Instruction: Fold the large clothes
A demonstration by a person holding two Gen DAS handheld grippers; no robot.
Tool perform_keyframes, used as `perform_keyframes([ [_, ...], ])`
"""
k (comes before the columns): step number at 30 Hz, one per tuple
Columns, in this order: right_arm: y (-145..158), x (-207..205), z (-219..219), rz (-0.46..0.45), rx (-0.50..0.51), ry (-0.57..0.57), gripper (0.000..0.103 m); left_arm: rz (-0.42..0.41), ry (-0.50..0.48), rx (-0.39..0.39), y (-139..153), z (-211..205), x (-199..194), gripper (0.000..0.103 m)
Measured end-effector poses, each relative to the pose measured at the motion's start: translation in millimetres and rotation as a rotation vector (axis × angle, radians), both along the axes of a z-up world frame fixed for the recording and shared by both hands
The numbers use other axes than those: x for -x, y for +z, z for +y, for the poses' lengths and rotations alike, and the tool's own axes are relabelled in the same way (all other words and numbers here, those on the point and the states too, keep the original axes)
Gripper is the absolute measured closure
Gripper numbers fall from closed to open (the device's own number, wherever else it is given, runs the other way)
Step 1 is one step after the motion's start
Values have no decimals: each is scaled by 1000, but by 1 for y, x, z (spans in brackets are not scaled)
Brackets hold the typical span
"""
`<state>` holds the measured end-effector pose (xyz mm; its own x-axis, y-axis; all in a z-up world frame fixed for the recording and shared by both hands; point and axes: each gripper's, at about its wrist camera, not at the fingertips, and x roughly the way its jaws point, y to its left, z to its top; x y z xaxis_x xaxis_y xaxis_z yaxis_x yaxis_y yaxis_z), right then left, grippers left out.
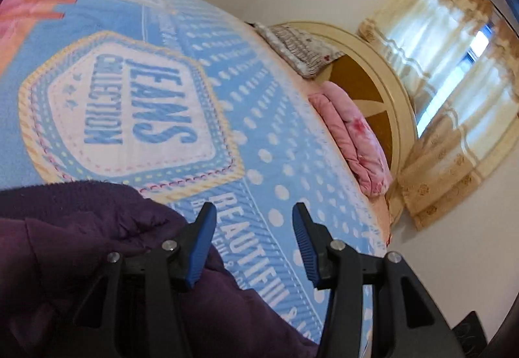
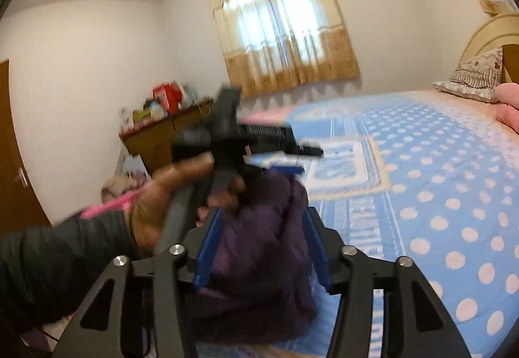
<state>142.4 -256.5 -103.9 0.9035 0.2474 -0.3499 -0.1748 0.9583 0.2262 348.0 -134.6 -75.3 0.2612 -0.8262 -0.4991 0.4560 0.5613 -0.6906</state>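
Observation:
A dark purple fleecy garment [image 1: 81,228] lies bunched on the blue bedspread [image 1: 259,117] at the lower left of the left wrist view. My left gripper [image 1: 254,207] stands open over the spread, with nothing between its fingers; its left finger hangs over the garment's edge. In the right wrist view the same garment [image 2: 259,247] bulks up between the spread jaws of my right gripper [image 2: 264,212], and the blue pads [image 2: 209,247] do not clamp it. Just beyond, blurred, a person's hand [image 2: 155,205] holds the left gripper [image 2: 292,160] above the garment.
The bedspread [image 2: 438,182] has white dots and a "JEANS COLLECTION" badge [image 1: 129,111]. A folded pink quilt [image 1: 353,143] and a patterned pillow [image 1: 301,49] lie by the cream headboard [image 1: 382,75]. A cluttered wooden desk [image 2: 162,127] stands by the wall under the curtained window [image 2: 279,23].

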Motion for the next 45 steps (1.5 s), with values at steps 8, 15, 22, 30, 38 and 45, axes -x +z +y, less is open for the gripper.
perform_keyframes([
  [8, -15, -41, 10, 235, 25, 42, 54, -50, 49, -34, 15, 3, 0, 50],
  [15, -37, -46, 4, 284, 8, 9, 54, -305, 231, -211, 61, 38, 34, 13],
  [22, -57, -57, -14, 309, -41, 8, 52, -402, 321, -355, 51, 68, 80, 0],
  [30, -4, -54, -24, 192, 10, -56, 46, -388, 355, -478, 15, 60, 80, 0],
  [38, 41, -143, -11, 212, -142, 148, 43, -424, 343, -534, 12, 48, 84, 0],
  [45, -31, -217, -21, 452, -245, 183, 43, -425, 331, -559, 10, 43, 85, 0],
])
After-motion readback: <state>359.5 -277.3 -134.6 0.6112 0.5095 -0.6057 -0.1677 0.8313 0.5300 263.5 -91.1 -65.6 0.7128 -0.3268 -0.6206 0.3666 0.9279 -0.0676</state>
